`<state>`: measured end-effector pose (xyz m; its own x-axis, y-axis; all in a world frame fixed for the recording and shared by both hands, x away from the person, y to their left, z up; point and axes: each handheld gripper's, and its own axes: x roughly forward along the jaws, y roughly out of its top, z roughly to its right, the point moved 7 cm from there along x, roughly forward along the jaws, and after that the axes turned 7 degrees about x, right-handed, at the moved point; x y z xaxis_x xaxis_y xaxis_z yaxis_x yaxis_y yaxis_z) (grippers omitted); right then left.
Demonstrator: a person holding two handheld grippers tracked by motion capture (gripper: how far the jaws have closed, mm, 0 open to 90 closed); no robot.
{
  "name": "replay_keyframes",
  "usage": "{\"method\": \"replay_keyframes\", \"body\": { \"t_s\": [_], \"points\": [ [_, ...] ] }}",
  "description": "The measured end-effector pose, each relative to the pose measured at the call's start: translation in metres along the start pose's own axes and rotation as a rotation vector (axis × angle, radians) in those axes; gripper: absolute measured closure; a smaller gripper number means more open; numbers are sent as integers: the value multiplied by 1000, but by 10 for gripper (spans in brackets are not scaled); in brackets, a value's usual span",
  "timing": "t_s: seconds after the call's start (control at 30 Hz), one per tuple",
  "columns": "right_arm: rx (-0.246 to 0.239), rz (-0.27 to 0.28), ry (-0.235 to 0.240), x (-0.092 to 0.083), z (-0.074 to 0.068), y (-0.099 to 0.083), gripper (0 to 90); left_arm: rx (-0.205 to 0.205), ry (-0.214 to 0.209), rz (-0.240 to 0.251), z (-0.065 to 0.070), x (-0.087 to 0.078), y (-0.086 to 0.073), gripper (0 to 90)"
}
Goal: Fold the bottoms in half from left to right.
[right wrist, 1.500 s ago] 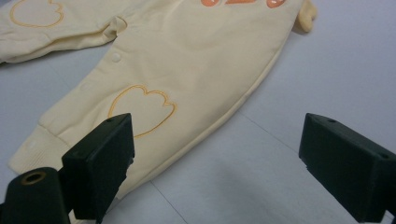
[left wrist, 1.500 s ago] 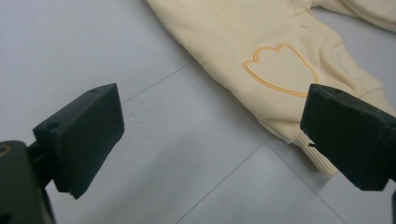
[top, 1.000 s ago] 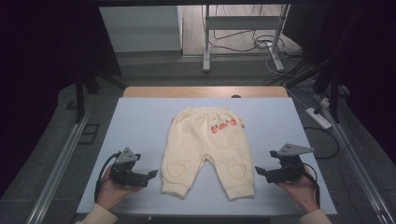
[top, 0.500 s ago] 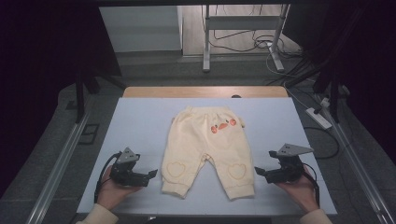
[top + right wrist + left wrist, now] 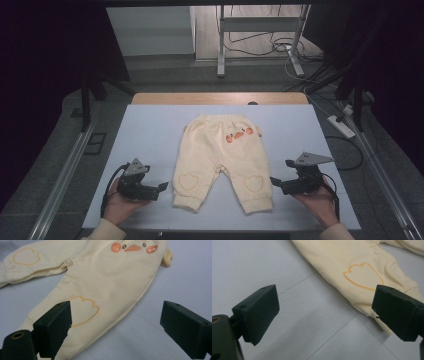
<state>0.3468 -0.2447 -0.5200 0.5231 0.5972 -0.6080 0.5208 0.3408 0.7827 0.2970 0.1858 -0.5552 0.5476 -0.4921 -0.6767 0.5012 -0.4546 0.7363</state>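
Nothing moved; both tongs, left & right, gape apart beside baby pants, no contact.

The trousers are lying flat mid-table (waist at the far end), the left gripper and right gripper flanking the cuffs.

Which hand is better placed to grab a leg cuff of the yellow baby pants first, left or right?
Roughly even, slightly the left. The left tool is open with its tip just beside the pants at the nearer cuff; the right tool, also open, sits about as close to the other leg.
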Motion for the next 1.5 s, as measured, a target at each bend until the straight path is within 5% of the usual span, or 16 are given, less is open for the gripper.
{"method": "replay_keyframes", "body": {
  "t_s": [0.57,1.1,1.5],
  "points": [
    [-39,-6,69,19,-31,18,109,-5,-15,-3,-1,3,1,72],
    [-73,28,65,25,-46,30,81,-8,-13,-4,-1,3,1,72],
    [-86,24,109,35,-65,41,69,-7,-17,-4,-2,3,1,72]
  ]
}}
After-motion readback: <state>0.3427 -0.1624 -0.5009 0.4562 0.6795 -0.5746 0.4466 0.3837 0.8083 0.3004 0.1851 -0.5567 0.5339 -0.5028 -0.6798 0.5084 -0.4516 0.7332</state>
